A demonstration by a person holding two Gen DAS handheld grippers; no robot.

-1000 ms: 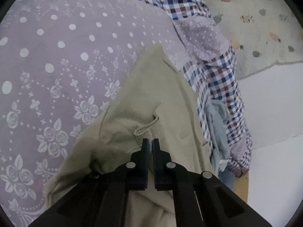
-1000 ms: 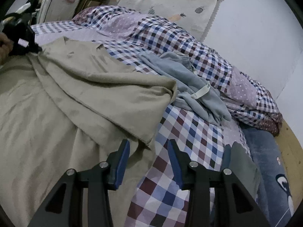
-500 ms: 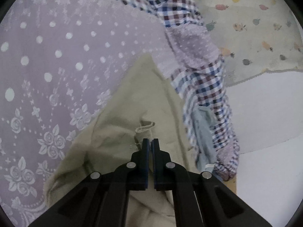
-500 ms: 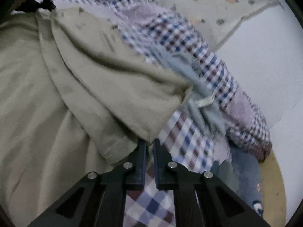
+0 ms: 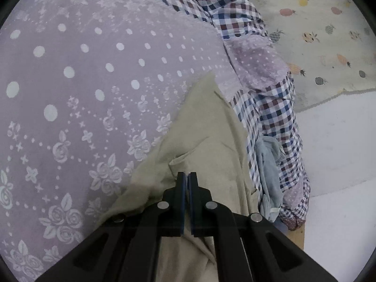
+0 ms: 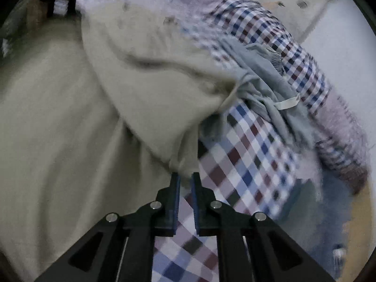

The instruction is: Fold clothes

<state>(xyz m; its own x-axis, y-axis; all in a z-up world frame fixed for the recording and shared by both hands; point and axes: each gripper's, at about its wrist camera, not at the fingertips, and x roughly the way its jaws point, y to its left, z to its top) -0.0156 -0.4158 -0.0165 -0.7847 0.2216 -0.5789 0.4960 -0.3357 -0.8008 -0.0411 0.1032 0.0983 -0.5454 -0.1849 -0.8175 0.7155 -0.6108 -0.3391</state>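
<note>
A beige garment [image 5: 206, 127] lies over the purple dotted bedspread [image 5: 94, 82]. My left gripper [image 5: 187, 176] is shut on the garment near a belt loop or pocket flap. In the right wrist view the same beige garment [image 6: 145, 82] spreads across the left half, with one folded layer raised. My right gripper [image 6: 185, 179] is shut on its lower corner, and cloth fills the narrow gap between the pads. This view is blurred by motion.
A checked quilt [image 5: 270, 108] runs along the bed's right side, with a grey-blue garment [image 6: 270, 87] lying on it beside the beige one. Beyond the bed are a fruit-print rug [image 5: 317, 35] and pale floor [image 5: 340, 141]. A blue item [image 6: 329, 199] lies at the lower right.
The right gripper went from open beside the beige hem to shut on it, and the cloth now hangs lifted from it. The left gripper stayed shut on the garment and shifted slightly.
</note>
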